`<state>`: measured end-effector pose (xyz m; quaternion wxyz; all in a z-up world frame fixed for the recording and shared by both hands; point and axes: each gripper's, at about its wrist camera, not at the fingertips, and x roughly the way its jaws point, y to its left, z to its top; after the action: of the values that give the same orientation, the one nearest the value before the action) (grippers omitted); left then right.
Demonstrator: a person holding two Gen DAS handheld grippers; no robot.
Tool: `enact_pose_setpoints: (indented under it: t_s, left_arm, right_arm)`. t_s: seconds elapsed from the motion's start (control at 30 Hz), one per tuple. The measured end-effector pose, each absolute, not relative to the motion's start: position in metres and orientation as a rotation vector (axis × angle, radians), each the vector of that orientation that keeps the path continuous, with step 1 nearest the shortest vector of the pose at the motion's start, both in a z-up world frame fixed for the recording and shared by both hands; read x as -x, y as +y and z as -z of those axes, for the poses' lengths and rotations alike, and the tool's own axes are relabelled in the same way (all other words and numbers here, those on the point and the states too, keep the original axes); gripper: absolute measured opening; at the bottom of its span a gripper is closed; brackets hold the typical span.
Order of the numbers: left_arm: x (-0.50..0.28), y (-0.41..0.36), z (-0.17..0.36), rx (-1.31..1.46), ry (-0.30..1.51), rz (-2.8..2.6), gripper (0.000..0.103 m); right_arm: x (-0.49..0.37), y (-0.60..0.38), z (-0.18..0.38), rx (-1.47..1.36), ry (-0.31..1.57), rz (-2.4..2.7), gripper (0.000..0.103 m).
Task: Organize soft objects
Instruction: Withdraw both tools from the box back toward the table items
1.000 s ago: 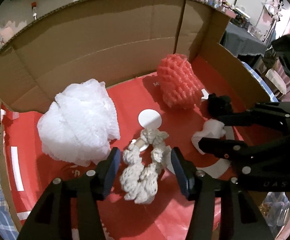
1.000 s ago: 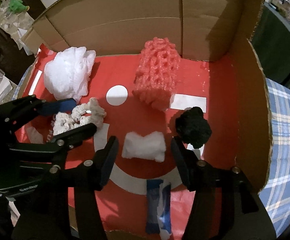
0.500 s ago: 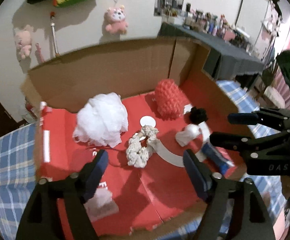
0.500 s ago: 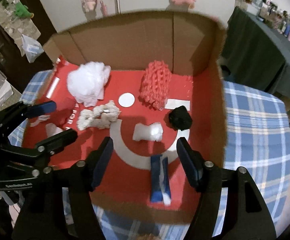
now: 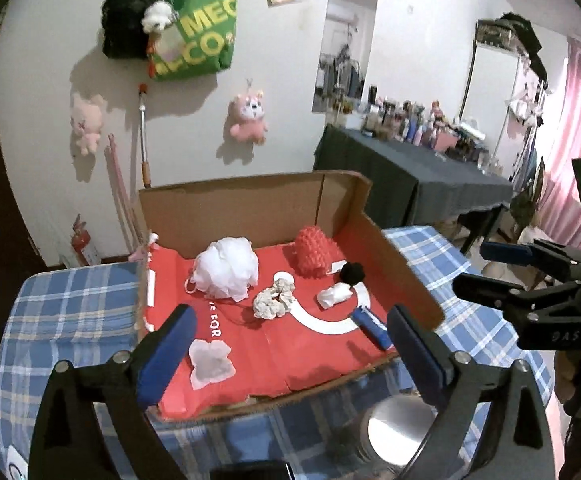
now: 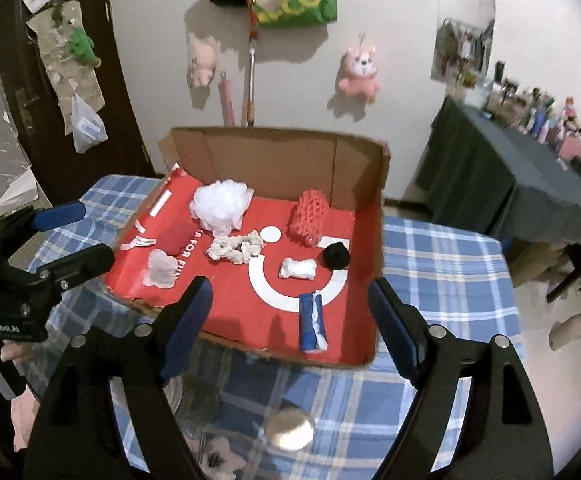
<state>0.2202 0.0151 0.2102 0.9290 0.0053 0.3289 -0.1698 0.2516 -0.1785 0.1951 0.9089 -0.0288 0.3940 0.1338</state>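
From the left wrist view, the left gripper (image 5: 290, 354) hangs above the near edge of the cardboard box (image 5: 402, 268) on the plaid table (image 5: 70, 320), its jaws opening wide with nothing between them. Its near finger covers part of the box's front left corner. Inside the box lie a white mesh puff (image 5: 226, 272), a red mesh roll (image 5: 314, 252), a cream knotted rope (image 5: 272, 300), a small white wad (image 5: 334, 294), a black ball (image 5: 352, 273), a blue packet (image 5: 372, 322) and a pale flat piece (image 5: 210, 364) whose make is hard to tell. The right gripper (image 5: 486, 266) enters from the right, cut off by the frame. From the right wrist view, the right gripper (image 6: 290, 314) also hangs over the box's near edge, jaws opening and empty; a round shiny object (image 6: 290, 428) below them is too blurred to name.
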Motion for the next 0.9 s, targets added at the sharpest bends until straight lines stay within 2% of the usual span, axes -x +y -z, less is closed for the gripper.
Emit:
enact_pose_setpoints:
  t_s: [0.07,0.33,0.43,0.9]
  left_arm:
    - [-0.207,0.019,-0.215,0.000,0.647,0.329,0.103]
    - [-0.134,0.029,-0.228,0.001,0.481,0.270,0.103]
    - [-0.108,0.029,-0.227,0.008,0.440,0.264,0.103]
    - [-0.028,0.021,-0.188,0.028,0.354,0.292,0.103]
  right_arm:
    - [-0.234,-0.181,-0.203,0.065,0.777,-0.270,0.080]
    - [-0.166,-0.188,-0.225,0.084,0.659,-0.280,0.084]
    - [-0.137,-0.191,-0.228,0.082,0.598,-0.275,0.092]
    - [-0.039,-0.176,-0.197,0.102,0.420,-0.259,0.093]
